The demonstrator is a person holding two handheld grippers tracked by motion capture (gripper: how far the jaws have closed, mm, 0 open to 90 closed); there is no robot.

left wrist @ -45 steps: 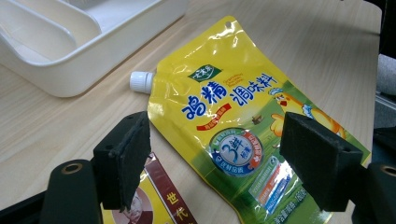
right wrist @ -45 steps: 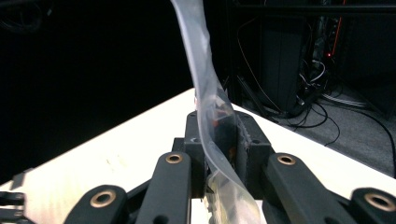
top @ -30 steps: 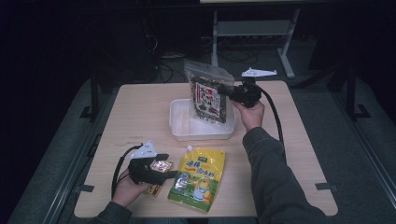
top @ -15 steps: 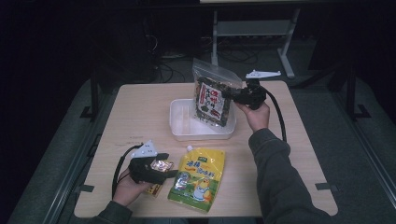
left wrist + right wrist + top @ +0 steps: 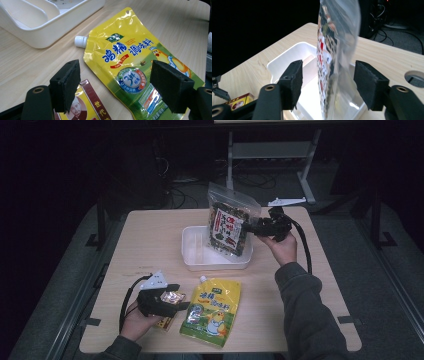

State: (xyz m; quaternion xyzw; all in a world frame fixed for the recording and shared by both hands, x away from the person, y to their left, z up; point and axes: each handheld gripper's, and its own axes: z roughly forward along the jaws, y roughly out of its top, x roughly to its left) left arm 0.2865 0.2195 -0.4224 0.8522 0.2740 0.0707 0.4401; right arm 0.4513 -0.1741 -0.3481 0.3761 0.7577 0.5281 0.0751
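Note:
A clear bag of dark snack mix (image 5: 229, 227) stands upright with its lower end in the white tray (image 5: 192, 252). My right gripper (image 5: 248, 227) is at the bag's right edge. In the right gripper view the bag (image 5: 334, 57) rises between the two pads with a gap on each side. Those jaws have just been opening. My left gripper (image 5: 182, 301) rests near the table's front left, open. In its own view the left gripper (image 5: 115, 82) straddles the edge of a yellow spouted pouch (image 5: 135, 67) and a red box (image 5: 85, 105) without touching either.
The yellow pouch (image 5: 212, 310) lies flat in front of the tray, its white cap pointing at it. The red box (image 5: 165, 322) sits under the left gripper. The table has a cable hole (image 5: 414, 75) at its far right. Dark floor and cables lie beyond.
The right gripper's jaws have spread away from the snack bag. The bag has shifted a little to the right and lower, into the tray. The left hand has stayed put.

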